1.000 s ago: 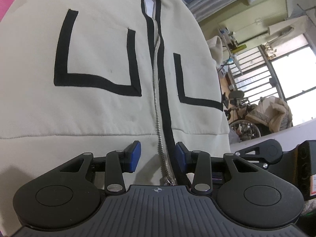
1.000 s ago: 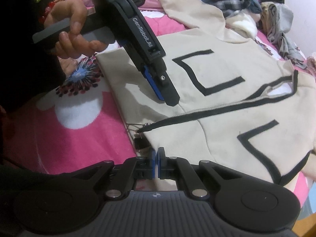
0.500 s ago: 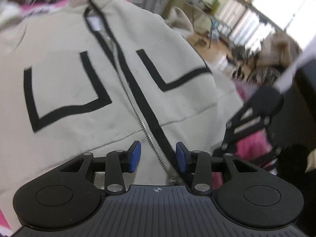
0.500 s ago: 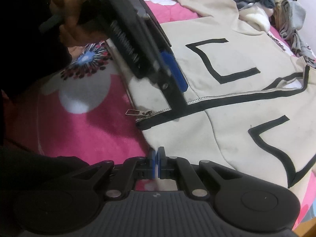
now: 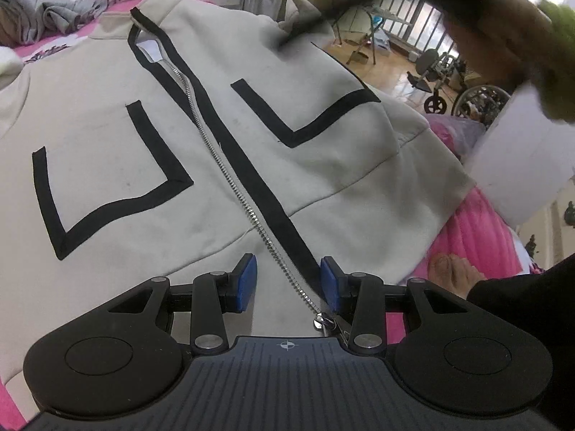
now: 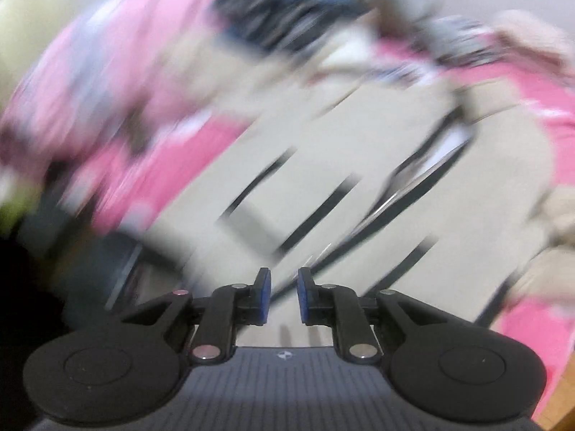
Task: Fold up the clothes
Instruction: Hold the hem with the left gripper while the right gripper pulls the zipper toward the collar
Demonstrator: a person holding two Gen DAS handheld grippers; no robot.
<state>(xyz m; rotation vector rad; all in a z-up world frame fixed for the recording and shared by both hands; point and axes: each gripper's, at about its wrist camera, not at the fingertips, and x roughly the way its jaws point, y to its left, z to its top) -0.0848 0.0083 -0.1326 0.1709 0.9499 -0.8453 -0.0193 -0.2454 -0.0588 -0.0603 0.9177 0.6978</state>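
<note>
Left wrist view: the cream jacket (image 5: 222, 136) is seen spread flat on the pink bed cover (image 5: 478, 230), zipper (image 5: 230, 176) closed, and the left gripper (image 5: 287, 282) is held over the hem with its pads apart astride the zipper line, nothing pinched, as a second ago, though the garment now appears rotated and the zipper pull (image 5: 321, 321) lies just below the right pad. Right wrist view: everything is smeared by motion where it was sharp before; the right gripper (image 6: 284, 296), earlier closed, is opening with nothing between its pads, above the blurred jacket (image 6: 323, 151).
</note>
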